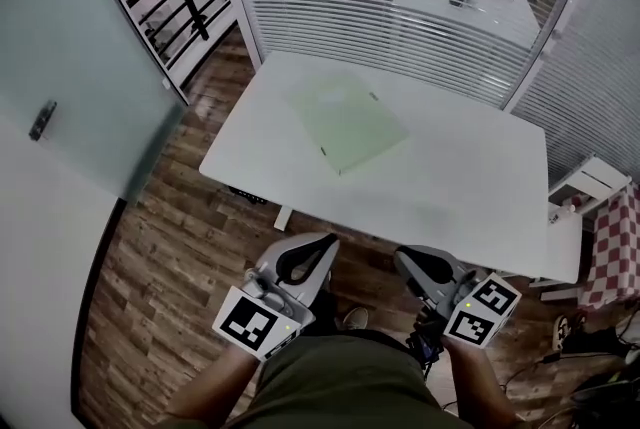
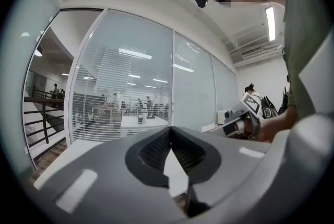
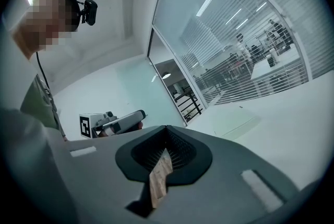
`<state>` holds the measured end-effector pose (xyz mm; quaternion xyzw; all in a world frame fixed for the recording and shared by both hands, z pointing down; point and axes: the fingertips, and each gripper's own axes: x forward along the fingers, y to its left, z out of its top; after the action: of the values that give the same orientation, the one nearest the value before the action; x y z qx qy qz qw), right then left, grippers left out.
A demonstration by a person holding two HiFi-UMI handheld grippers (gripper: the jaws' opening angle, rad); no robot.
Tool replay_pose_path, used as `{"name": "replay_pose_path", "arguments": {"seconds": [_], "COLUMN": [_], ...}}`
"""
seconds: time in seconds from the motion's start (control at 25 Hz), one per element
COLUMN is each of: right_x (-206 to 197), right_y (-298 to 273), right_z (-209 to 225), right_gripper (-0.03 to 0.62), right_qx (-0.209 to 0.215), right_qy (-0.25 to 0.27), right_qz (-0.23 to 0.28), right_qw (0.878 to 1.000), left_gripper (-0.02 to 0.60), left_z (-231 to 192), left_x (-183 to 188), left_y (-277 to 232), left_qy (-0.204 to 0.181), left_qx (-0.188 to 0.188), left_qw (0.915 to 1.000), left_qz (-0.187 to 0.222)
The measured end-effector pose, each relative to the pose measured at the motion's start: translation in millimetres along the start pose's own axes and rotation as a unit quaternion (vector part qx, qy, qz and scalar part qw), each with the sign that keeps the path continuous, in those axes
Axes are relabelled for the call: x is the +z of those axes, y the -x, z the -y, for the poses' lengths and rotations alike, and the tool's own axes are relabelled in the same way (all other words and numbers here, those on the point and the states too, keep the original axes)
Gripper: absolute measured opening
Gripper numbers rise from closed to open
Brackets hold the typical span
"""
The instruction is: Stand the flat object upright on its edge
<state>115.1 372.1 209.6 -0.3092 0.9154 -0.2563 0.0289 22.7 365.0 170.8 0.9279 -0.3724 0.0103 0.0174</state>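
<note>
pressed together and empty, the jaws of the left gripper (image 1: pixel 308 255) and the right gripper (image 1: pixel 420 267) pinch nothing. both tools hang low in front of the person, over the brown wooden floor (image 1: pixel 170 247), short of the near edge of the white rectangular table (image 1: pixel 470 182).

the pale green, thin rectangular sheet (image 1: pixel 347 125) lies flat on the tabletop, toward its far left part, turned at an angle to the table's edges and well apart from both grippers.

it looks light and smooth, so it will likely slide on the slick top rather than lift when nudged. whether it is stiff or floppy cannot be told. since it lies flush, a jaw will not slip under easily. the near corner or a long edge seems the best hold, with one gripper bracing the opposite edge. once raised on so thin an edge it should tip readily, so steadying it at both sides seems wise.
</note>
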Motion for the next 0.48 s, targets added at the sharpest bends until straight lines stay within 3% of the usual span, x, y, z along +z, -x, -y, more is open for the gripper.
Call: {"name": "replay_pose_path", "arguments": {"seconds": [0.48], "right_x": [-4], "right_y": [-39], "right_z": [39], "right_gripper": [0.009], "right_qx": [-0.011], "right_qy": [-0.018], "right_qz": [-0.021], "right_qw": [1.000], "left_gripper": [0.000], "left_z": [-42], "left_x": [-20], "left_y": [-26], "left_qy": [0.021], "left_qx": [0.005], "left_qw": [0.9998], "left_qz": [-0.004]}}
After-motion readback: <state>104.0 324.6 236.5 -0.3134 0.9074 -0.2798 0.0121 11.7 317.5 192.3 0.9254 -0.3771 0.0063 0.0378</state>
